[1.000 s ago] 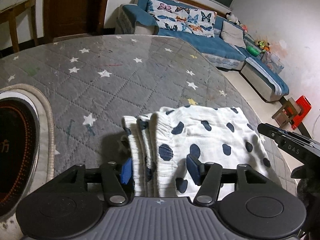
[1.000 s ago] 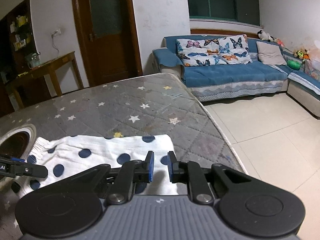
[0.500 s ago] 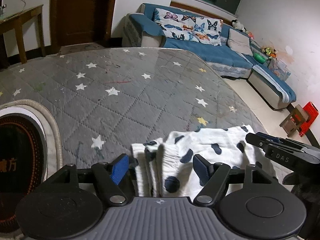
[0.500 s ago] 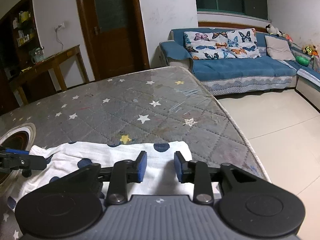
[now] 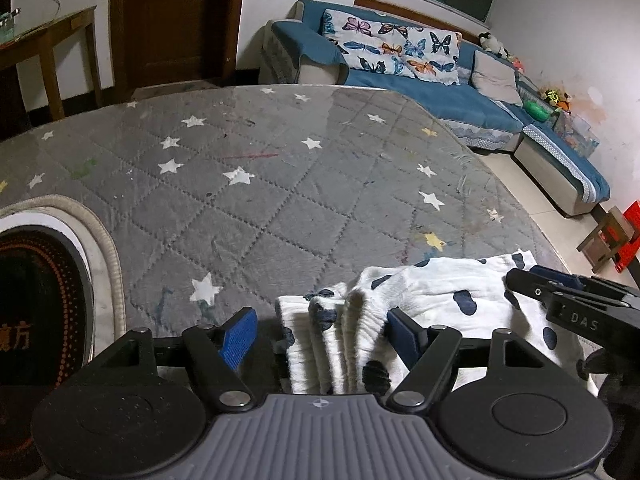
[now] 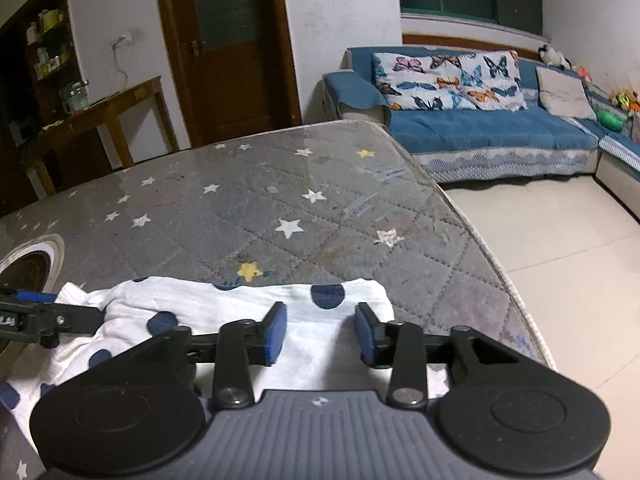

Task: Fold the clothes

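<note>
A white, navy-spotted cloth garment [image 5: 440,304], folded into a strip, lies at the near edge of the grey star-quilted mattress [image 5: 260,184]. The left gripper [image 5: 318,338] stands wide open over the garment's bunched elastic end, not pinching it. The right gripper [image 6: 320,332], at the opposite end, has just been opening; cloth lies beneath its parted jaws, apparently released after a fold.

Each camera sits low behind its own gripper, close to the grey star mattress [image 5: 256,184], looking forward and down. Both see the same things – the spotted cloth [image 6: 224,304], the blue sofa [image 6: 480,128] and the brown door [image 5: 176,20] – and each catches the other gripper at its edge.
</note>
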A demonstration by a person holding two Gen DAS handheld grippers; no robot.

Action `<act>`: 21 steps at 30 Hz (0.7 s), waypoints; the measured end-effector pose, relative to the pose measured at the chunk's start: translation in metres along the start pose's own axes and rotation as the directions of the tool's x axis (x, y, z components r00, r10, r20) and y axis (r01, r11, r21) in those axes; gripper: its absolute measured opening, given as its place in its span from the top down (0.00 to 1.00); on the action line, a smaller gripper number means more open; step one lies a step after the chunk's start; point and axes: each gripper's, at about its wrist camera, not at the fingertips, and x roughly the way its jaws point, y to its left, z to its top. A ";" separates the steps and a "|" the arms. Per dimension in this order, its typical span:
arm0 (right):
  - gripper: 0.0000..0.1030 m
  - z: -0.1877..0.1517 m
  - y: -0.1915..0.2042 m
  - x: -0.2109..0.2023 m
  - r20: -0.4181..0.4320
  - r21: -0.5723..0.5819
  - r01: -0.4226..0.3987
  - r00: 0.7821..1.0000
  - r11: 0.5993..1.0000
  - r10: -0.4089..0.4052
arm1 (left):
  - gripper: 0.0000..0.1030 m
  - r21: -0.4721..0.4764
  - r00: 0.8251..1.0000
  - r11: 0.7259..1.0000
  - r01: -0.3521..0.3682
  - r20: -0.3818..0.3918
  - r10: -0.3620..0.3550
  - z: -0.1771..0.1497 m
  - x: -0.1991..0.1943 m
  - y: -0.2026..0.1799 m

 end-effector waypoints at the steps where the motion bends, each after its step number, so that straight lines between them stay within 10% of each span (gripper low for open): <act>1: 0.61 0.000 0.002 -0.004 0.004 -0.007 -0.004 1.000 1.000 0.004 | 0.28 0.002 1.000 1.000 -0.001 0.002 0.001 0.000 -0.001 0.000; 21: 0.27 -0.045 0.034 -0.039 -0.022 -0.051 -0.082 0.996 0.995 0.081 | 0.21 0.045 1.000 0.999 -0.007 0.009 0.007 -0.014 -0.013 -0.006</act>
